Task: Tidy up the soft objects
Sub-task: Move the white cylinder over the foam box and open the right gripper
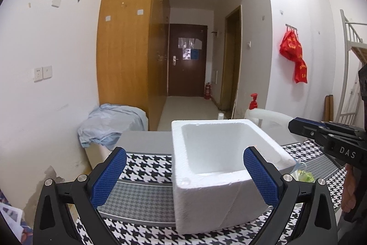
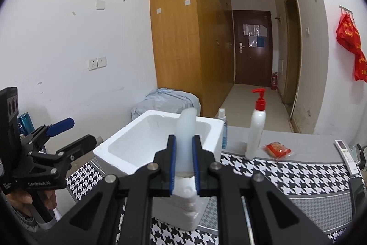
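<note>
Here, a pale, translucent soft object is clamped between the blue pads of the right gripper, which is closed on its lower part while its rounded top stands upright above the fingers. The object is held at the near edge of a white foam box, whose open cavity lies just beyond it. The box is set on a worktop covered with a black-and-white houndstooth cloth. To the right of the box, a small spray bottle is seen touching or just beside its far corner, a white pump bottle with a red top stands on the cloth's far edge, and a red wrapped packet lies near that bottle. A remote control is placed at the far right.

The left gripper is held wide open, with nothing between its blue pads; the foam box is framed between them without being touched. A crumpled light-blue cloth is heaped beyond the worktop, on the left.
</note>
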A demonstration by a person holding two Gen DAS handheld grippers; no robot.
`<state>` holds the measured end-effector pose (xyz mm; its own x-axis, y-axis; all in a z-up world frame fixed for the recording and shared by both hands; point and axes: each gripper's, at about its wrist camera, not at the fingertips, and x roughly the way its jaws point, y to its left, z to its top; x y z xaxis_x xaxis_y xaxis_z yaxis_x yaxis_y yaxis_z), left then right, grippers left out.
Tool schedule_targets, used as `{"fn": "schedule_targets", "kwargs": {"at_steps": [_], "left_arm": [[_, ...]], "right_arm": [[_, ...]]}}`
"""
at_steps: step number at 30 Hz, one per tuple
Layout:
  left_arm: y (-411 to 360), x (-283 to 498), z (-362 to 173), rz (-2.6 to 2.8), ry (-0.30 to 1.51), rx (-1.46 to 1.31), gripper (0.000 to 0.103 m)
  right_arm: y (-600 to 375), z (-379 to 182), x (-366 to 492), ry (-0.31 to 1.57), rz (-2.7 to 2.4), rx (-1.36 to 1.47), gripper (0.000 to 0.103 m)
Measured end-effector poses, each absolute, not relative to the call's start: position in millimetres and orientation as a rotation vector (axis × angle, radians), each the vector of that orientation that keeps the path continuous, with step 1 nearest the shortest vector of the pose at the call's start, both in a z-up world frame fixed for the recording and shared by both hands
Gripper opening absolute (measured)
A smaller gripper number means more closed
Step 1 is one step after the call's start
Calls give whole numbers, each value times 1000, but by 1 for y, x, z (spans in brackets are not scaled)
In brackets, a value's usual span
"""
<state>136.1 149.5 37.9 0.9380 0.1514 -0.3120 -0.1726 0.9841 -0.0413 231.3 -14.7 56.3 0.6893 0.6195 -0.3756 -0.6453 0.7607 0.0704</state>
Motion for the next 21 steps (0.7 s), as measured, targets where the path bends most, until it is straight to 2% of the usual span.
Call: {"fn": "schedule_targets", "kwargs": {"at_steps": [21], "left_arm": [[175, 117, 33, 219, 322, -94, 102]], "right_arm": [[36, 51, 242, 455, 780, -102, 16]]}}
